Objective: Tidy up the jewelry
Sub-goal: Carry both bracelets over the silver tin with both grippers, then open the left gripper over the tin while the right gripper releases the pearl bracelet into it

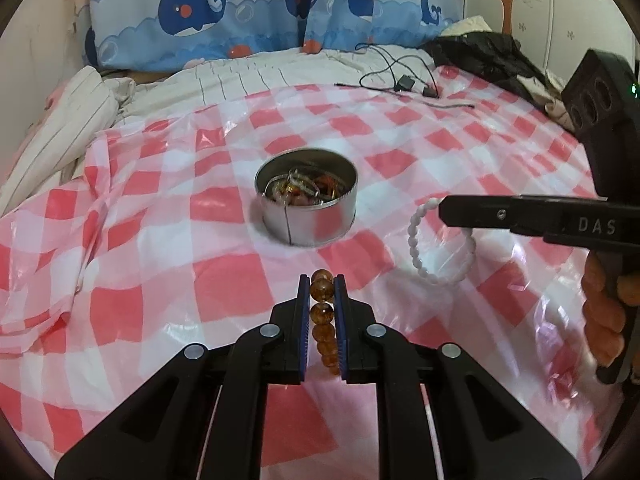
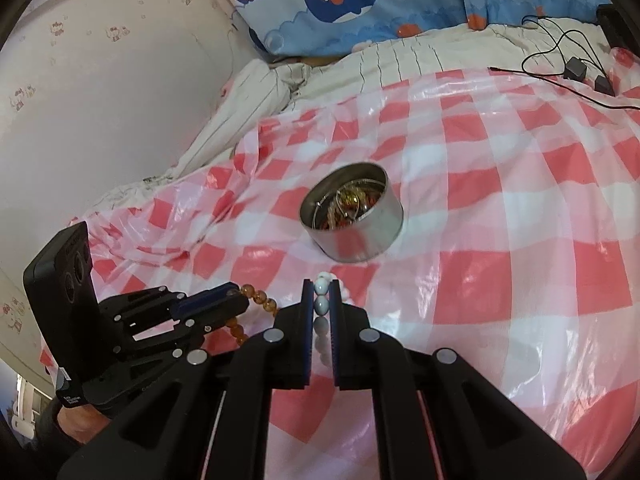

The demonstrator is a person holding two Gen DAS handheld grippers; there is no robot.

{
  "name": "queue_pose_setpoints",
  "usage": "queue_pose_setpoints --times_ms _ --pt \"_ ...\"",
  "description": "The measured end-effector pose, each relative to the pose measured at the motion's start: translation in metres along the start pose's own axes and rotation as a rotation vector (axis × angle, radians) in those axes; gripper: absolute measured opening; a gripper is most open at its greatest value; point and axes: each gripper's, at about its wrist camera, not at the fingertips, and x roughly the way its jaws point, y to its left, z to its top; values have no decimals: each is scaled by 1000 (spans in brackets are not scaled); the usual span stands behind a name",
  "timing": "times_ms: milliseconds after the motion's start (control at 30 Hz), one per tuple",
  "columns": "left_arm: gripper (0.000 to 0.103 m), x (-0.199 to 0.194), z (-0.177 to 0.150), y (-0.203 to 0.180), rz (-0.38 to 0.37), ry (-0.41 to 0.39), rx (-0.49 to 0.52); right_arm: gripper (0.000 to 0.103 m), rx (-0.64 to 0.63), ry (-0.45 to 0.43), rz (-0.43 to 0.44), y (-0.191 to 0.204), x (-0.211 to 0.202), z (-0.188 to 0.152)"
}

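Observation:
A round metal tin holding several pieces of jewelry stands on the red-and-white checked plastic sheet; it also shows in the right wrist view. My left gripper is shut on an amber bead bracelet, in front of the tin; the bracelet also shows in the right wrist view. My right gripper is shut on a white bead bracelet, which hangs as a loop in the left wrist view, to the right of the tin.
The sheet covers a bed with a striped blanket and whale-print pillows at the back. Black cables and adapters and dark clothing lie at the far right. A wall is at the left.

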Motion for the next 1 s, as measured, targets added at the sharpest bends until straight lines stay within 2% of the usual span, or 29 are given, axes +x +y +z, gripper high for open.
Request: queue_pose_setpoints --times_ms 400,533,600,633,733,833,900,933,967,1000 --pt "10 6 73 13 -28 -109 -22 8 7 -47 20 0 10 44" --pt "11 19 96 24 -66 -154 -78 8 2 -61 33 2 18 61" --pt "11 38 100 38 -99 -136 -147 8 -1 -65 37 4 24 69" --pt "11 57 99 49 -78 -92 -197 8 -5 -68 35 5 28 73" --pt "11 84 87 68 -20 -13 -253 8 2 -66 44 6 41 82" --pt "13 80 76 77 2 -16 -252 8 39 -56 66 0 56 85" --pt "19 74 68 78 27 -10 -231 9 26 -46 -20 -4 67 85" --pt "23 71 65 77 42 -7 -214 10 10 -17 -117 -10 78 83" --pt "31 66 61 74 61 -5 -191 18 13 -4 -167 -15 81 81" --pt "35 59 55 69 87 -8 -157 19 19 1 -210 -20 82 78"
